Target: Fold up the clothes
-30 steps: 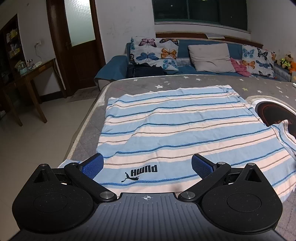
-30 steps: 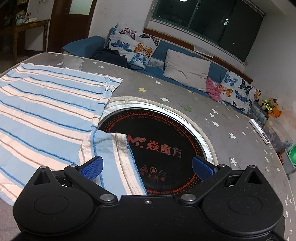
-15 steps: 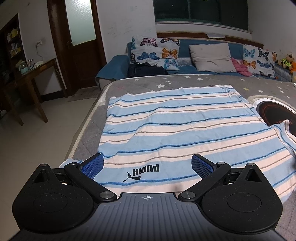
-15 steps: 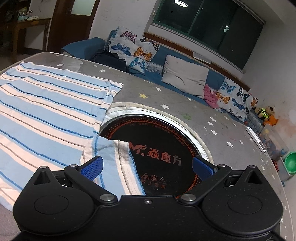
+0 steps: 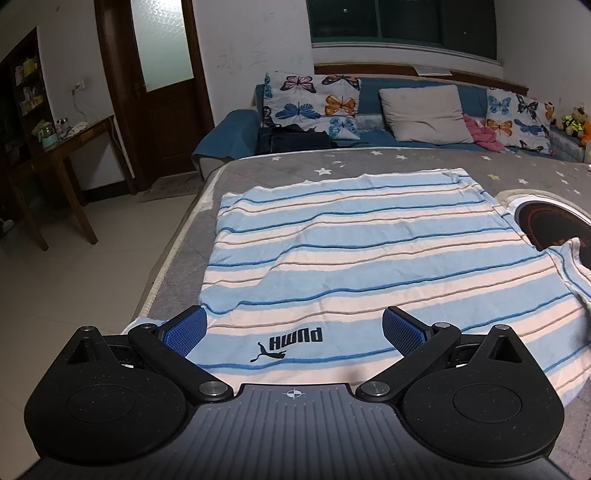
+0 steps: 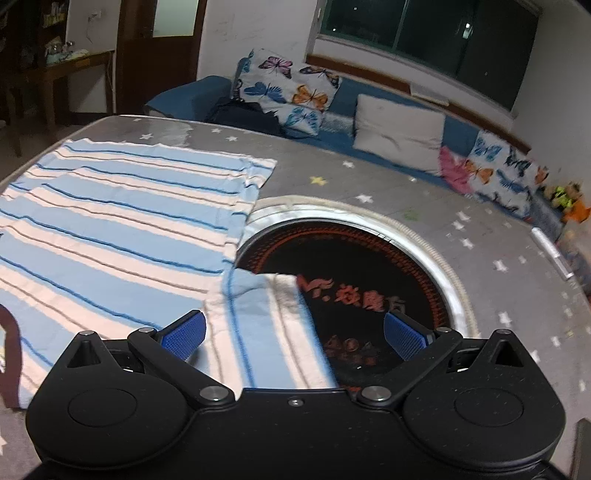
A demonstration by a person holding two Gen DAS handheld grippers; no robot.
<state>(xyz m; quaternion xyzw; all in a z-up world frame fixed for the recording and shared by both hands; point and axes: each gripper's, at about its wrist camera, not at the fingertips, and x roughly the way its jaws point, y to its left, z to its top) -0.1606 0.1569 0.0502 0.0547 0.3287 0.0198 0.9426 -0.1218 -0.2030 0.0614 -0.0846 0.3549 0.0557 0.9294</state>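
Ahead of the jaws we see a blue sofa (image 5: 369,122) along the white back wall (image 5: 251,48), with butterfly cushions (image 5: 314,99) and a grey pillow (image 5: 424,116). Dark window (image 5: 402,22) above it, night outside. Up-left of the jaws: brown door with frosted glass (image 5: 162,40), wooden side table (image 5: 70,147), pale tiled floor (image 5: 85,266). Indoor lighting is dim.

Shirt (image 5: 362,258) flat on table (image 5: 369,162); sleeve (image 6: 269,317) over hob (image 6: 354,288) (sofa (image 5: 369,110) behind).
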